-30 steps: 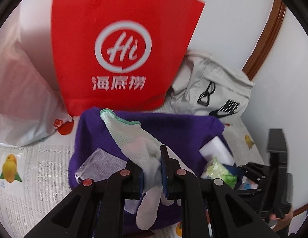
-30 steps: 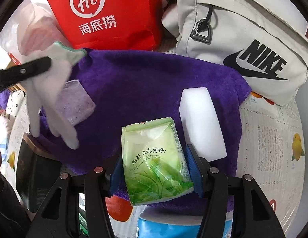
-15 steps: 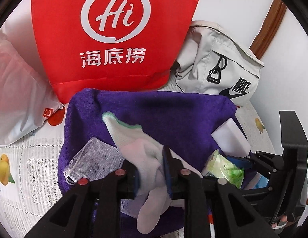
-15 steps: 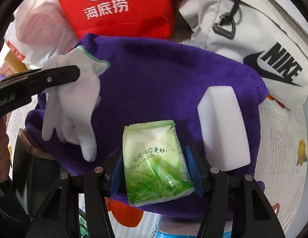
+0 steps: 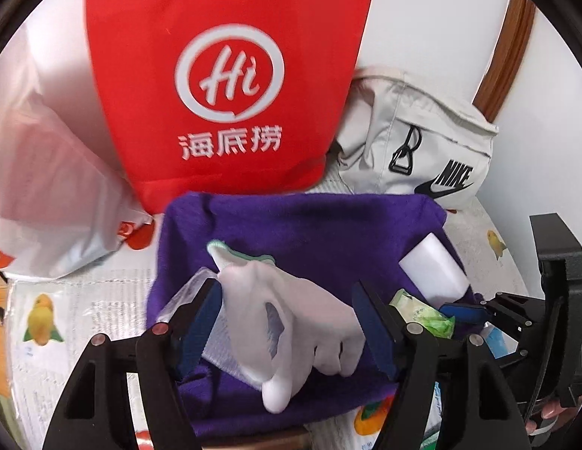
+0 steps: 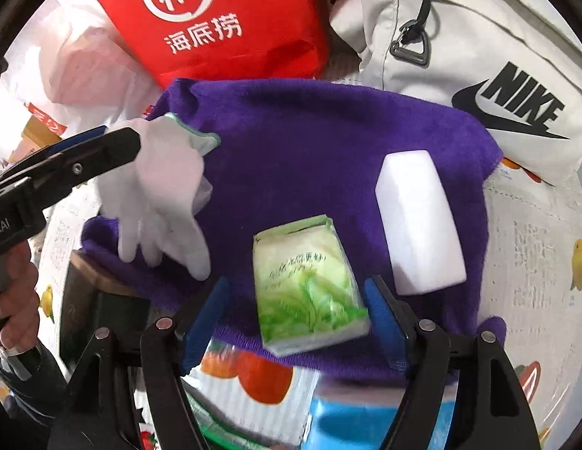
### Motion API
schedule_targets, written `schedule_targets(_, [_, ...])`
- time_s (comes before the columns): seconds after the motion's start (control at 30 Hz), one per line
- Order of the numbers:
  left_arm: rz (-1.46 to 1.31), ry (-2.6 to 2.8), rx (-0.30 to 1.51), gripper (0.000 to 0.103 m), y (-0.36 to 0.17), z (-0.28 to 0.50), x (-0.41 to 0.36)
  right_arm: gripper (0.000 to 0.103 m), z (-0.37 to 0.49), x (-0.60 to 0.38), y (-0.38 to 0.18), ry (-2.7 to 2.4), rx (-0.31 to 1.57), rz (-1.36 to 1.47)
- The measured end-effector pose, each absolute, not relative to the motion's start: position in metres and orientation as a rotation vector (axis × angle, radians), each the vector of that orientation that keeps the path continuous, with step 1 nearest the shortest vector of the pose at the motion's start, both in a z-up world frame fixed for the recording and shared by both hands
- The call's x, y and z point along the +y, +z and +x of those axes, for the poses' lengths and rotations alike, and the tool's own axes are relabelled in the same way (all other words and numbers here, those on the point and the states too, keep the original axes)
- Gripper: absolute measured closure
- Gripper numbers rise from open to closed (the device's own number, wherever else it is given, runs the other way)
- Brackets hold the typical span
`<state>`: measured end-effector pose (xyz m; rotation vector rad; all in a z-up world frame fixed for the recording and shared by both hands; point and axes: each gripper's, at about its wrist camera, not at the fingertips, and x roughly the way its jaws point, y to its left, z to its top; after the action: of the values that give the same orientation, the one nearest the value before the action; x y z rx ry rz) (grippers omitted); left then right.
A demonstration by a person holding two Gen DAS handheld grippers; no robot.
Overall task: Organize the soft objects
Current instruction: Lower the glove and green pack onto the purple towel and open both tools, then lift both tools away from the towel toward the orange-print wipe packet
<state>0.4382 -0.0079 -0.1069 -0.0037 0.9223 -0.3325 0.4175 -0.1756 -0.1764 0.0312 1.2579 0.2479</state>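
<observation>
A white glove (image 5: 283, 315) with a green cuff lies on the purple towel (image 5: 309, 232), partly over a clear packet (image 5: 186, 296). My left gripper (image 5: 287, 292) straddles the glove; its jaws are opening and the pads stand off it. In the right wrist view the glove (image 6: 163, 195) lies just beyond the left gripper (image 6: 118, 138). A green tissue pack (image 6: 306, 285) rests tilted on the towel (image 6: 328, 142) between the jaws of my right gripper (image 6: 296, 288), which are opening and not pressing on it. A white sponge block (image 6: 418, 221) lies to its right.
A red shopping bag (image 5: 223, 86) stands behind the towel, a grey Nike bag (image 5: 414, 142) to its right and a white plastic bag (image 5: 47, 187) to its left. The tablecloth (image 5: 84, 300) has bird prints. A blue pack (image 6: 351, 416) lies near the front edge.
The left jaws have spread and let go of the glove, which now lies on the towel. The right jaws have widened off the green pack, which has tilted.
</observation>
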Motion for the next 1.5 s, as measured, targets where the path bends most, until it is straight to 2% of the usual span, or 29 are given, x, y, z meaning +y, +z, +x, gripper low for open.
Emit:
schedule_targets(0.17, [-0.033,-0.352,0.817,0.033,-0.075,0.403,0.002,0.028,0.389,-0.182,-0.154,0.232,1.205,0.042])
schedule_targets(0.33, [-0.011,-0.340,0.804,0.033,-0.053,0.361,0.006,0.028,0.342,-0.193,-0.119,0.206,1.071,0.049])
schedule_targets(0.5, [0.007,-0.340,0.826,0.033,-0.053,0.310,0.008,0.028,0.293,-0.199,-0.099,0.198,0.987,0.028])
schedule_targets(0.97, [-0.065,-0.422,0.927,0.030,-0.117,0.208,-0.011,0.028,0.170,-0.199,-0.105,0.291,0.910,0.044])
schedule_targets(1.5, [0.166,-0.445,0.971,0.030,-0.180,0.210,-0.069,0.028,0.121,-0.225,-0.149,0.257,0.953,0.065])
